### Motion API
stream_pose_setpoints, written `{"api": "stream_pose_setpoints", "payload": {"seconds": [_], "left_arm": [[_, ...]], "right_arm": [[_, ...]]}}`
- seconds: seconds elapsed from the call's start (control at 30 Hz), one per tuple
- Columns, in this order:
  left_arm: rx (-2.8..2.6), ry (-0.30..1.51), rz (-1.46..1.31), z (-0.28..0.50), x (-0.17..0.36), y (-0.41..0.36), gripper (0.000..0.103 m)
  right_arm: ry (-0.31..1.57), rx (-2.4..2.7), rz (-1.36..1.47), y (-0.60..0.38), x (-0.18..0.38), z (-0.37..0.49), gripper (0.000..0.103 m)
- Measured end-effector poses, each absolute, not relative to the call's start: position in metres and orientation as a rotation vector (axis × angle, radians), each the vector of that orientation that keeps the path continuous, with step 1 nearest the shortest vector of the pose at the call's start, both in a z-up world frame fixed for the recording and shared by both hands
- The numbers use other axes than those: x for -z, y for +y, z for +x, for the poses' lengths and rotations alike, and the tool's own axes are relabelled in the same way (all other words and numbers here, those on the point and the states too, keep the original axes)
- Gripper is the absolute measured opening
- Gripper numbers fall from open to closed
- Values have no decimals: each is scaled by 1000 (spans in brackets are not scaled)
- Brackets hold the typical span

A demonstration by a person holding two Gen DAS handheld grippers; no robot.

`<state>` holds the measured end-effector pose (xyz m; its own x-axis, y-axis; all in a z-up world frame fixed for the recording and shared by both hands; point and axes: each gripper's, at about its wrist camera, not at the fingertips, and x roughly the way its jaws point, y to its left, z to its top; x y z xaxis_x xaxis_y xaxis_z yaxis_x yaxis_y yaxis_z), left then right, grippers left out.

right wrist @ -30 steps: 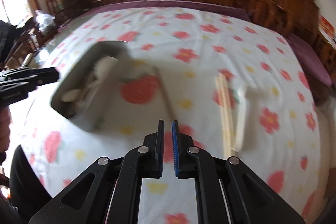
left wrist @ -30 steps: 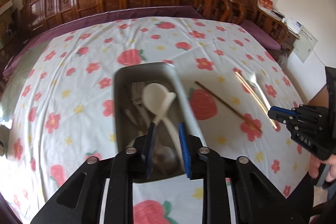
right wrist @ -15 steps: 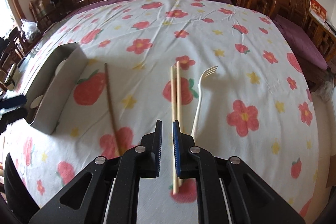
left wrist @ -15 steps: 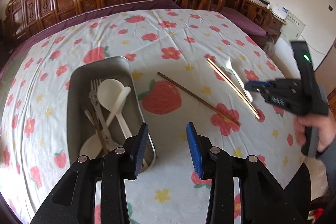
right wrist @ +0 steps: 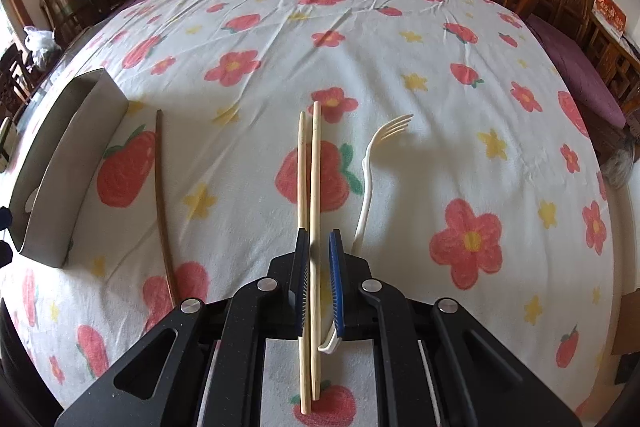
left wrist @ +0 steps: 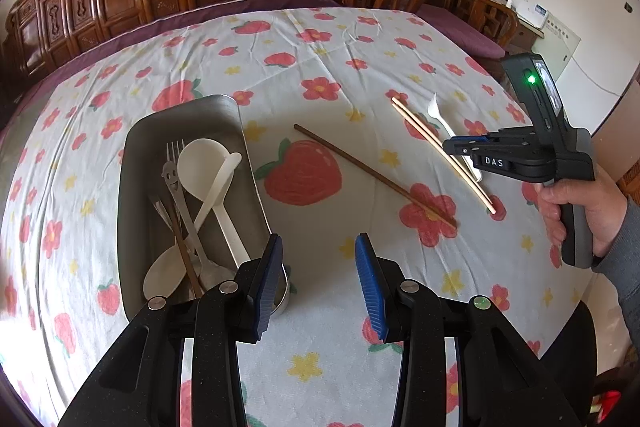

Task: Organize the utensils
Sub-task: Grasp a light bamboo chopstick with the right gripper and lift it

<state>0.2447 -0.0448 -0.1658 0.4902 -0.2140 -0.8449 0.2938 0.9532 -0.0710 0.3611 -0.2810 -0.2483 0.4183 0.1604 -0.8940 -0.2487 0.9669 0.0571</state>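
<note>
Since a second ago the left gripper (left wrist: pixel 319 269) has swung off the tray (left wrist: pixel 136 155) to hover over bare cloth at the table's near edge, its jaws having just opened partway with nothing between them; the right gripper (right wrist: pixel 319 269) has dropped from the table's middle down over the pale chopsticks (right wrist: pixel 316 187).

At the table's left side the metal tray holds a steel fork (left wrist: pixel 176 183), two white spoons (left wrist: pixel 208 171) and more cutlery. Right of it, loose on the strawberry-print cloth (left wrist: pixel 320 47), a dark chopstick (left wrist: pixel 372 175) lies diagonally, then the pale pair, then a white fork (right wrist: pixel 370 167) nearest the right edge.

In the right wrist view the nearly shut right jaws straddle one pale chopstick low along its length; its partner runs just outside the left jaw, partly under it. Whether the pads press yet cannot be told. The pair's long axis runs straight ahead along the gripper's line, tips pointing to the far edge. The white fork's handle end curls under the right jaw, touching or almost so.

The right hand (left wrist: pixel 576 203) is plainly the nearer one to the pair; the pickup likely turns on catching both sticks, not one.
</note>
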Motion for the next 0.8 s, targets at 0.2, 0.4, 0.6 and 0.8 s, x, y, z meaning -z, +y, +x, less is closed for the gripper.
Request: {"api": "stream_pose_setpoints", "payload": {"seconds": [0.2, 0.4, 0.6, 0.8], "left_arm": [[308, 1016, 90, 244, 166, -46, 36], [309, 1017, 92, 243, 165, -49, 36], [318, 1017, 98, 246, 166, -64, 36], [337, 1024, 104, 259, 172, -92, 36]], "right_arm": [[1125, -249, -132, -275, 255, 368, 12], [1132, -253, -125, -273, 254, 367, 6], [1076, -258, -25, -283, 225, 337, 6], [1026, -259, -21, -291, 208, 295, 6]]}}
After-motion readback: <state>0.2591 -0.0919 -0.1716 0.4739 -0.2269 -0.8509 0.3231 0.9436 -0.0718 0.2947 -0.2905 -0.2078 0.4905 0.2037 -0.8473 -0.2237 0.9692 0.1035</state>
